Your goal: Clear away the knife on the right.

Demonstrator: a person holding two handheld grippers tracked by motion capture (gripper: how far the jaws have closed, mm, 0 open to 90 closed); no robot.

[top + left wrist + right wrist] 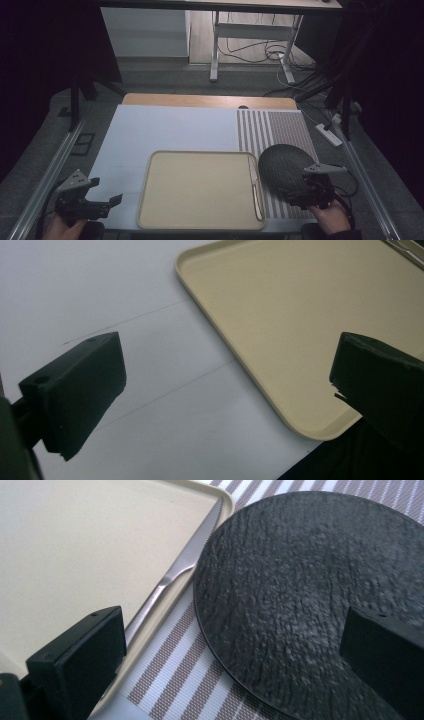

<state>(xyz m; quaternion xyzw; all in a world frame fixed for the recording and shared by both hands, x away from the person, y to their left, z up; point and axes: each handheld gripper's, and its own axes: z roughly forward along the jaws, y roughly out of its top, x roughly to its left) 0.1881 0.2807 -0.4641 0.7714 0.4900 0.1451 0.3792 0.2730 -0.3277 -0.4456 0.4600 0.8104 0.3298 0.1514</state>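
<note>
**Tabletop stock, both tools idle**

White table cover, striped placemat. Beige tray: table knife along its right rim. Black plate just beside. My left gripper and right gripper: jaws wide, empty. Risk: my right jaw clipping the plate's edge and tilting it.

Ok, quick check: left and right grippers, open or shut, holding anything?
Left gripper: open, holding nothing, over the white mat beside the tray.
Right gripper: open, holding nothing, over the black plate.
</note>
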